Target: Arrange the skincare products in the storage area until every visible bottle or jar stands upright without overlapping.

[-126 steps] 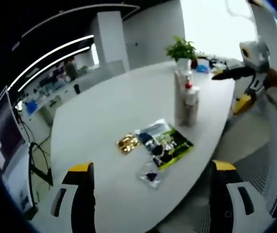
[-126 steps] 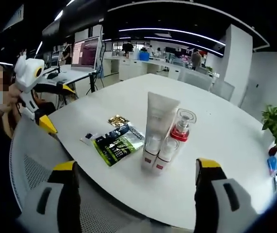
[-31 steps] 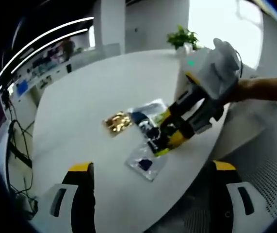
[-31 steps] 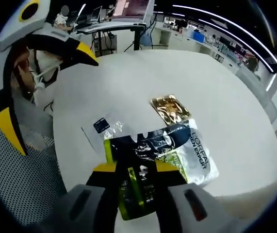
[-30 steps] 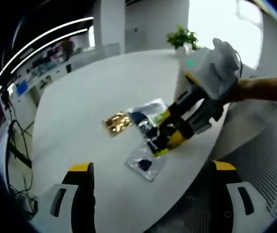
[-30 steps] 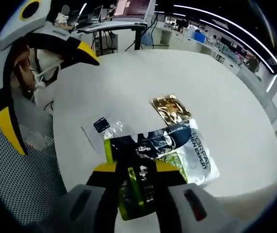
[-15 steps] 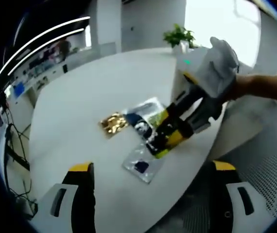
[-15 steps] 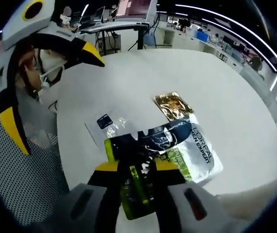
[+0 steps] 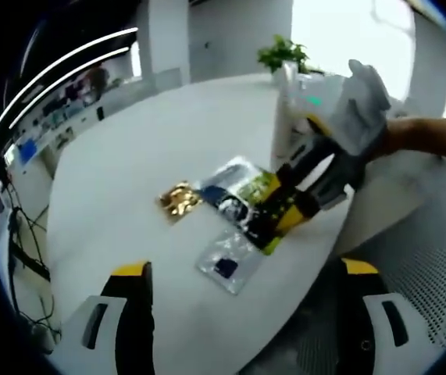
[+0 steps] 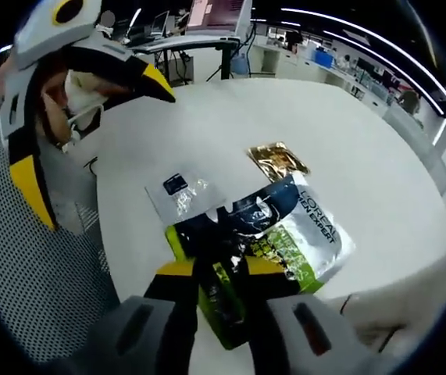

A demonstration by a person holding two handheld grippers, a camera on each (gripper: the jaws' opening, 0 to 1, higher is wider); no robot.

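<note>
— What's on the counter [image 9: 129,156] in front of you?

— It's a big white oval one, and the largest thing lying on it is a green and dark L'Oréal sachet [image 10: 285,230]. It lies flat, and from the left gripper view I see the same sachet [image 9: 242,191] near the counter's near edge. Just beside it sits a small gold foil packet [image 10: 276,160], apart from the sachet by a thin strip of white. On the other side is a small clear sample packet [image 10: 180,191] with a dark square in it. No box or tray holds any of them; they lie loose on the bare top.

— And the bottles?

— In the left gripper view a tall white tube [image 9: 285,109] stands upright behind my right tool, mostly hidden by it. I can't make out what stands with it. A potted plant [image 9: 281,55] is further back.

— What are your tools doing?

— My right tool [image 10: 219,273] has its jaws drawn close together on the green end of the sachet, pinching that edge. From the other side I see the right tool [image 9: 273,215] reaching down to it, with my gloved hand behind. My left tool [image 9: 242,312] hangs above the counter's near edge with its jaws wide apart and nothing between them.

— Anything unclear?

— The print on the sachet's dark half is too blurred to read, and the sachet's gripped end is covered by my jaws.
</note>
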